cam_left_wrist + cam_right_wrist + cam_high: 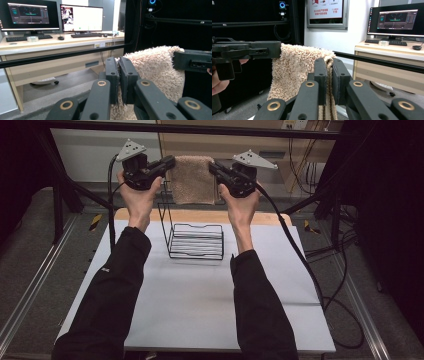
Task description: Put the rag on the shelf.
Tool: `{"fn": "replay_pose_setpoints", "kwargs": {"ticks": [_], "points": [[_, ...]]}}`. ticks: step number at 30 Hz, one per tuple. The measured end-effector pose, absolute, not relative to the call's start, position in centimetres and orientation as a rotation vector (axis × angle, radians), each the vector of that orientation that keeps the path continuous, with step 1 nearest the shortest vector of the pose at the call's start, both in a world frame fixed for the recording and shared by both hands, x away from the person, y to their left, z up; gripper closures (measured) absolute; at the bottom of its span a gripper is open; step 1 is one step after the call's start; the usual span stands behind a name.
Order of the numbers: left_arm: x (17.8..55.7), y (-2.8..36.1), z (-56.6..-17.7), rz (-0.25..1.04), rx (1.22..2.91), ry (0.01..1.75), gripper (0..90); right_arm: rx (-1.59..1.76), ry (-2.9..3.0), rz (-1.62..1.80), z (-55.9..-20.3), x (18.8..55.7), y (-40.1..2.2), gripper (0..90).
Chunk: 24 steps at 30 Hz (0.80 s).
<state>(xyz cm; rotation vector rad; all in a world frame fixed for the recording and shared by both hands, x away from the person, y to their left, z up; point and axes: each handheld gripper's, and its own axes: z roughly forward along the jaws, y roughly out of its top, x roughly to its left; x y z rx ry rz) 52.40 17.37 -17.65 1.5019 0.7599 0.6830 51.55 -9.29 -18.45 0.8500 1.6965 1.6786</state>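
Observation:
A beige fluffy towel (192, 179) hangs stretched in the air between my two grippers, above the far end of the table. My left gripper (171, 164) is shut on the towel's left top corner; in the left gripper view its jaws pinch the towel (155, 67) edge at my left gripper (119, 62). My right gripper (213, 168) is shut on the right top corner; the right gripper view shows the towel (294, 70) folded between the pads of my right gripper (329, 62). A black wire rack (195, 240) stands on the table below the towel.
A white sheet (200, 300) covers the table, with a wooden board edge (200, 215) at its far side. A black frame bar (190, 129) runs across behind the towel. Cables (320, 285) trail off the right. A desk with monitors (50, 15) stands beyond.

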Motion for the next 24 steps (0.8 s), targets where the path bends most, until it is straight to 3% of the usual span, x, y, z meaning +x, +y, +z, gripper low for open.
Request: {"fn": "replay_pose_setpoints", "kwargs": {"ticks": [24], "points": [[52.1,17.1,-20.6,0.642,1.602,0.749,85.6,0.891,1.758,1.653,-21.9,51.4,-10.0,83.8]]}}
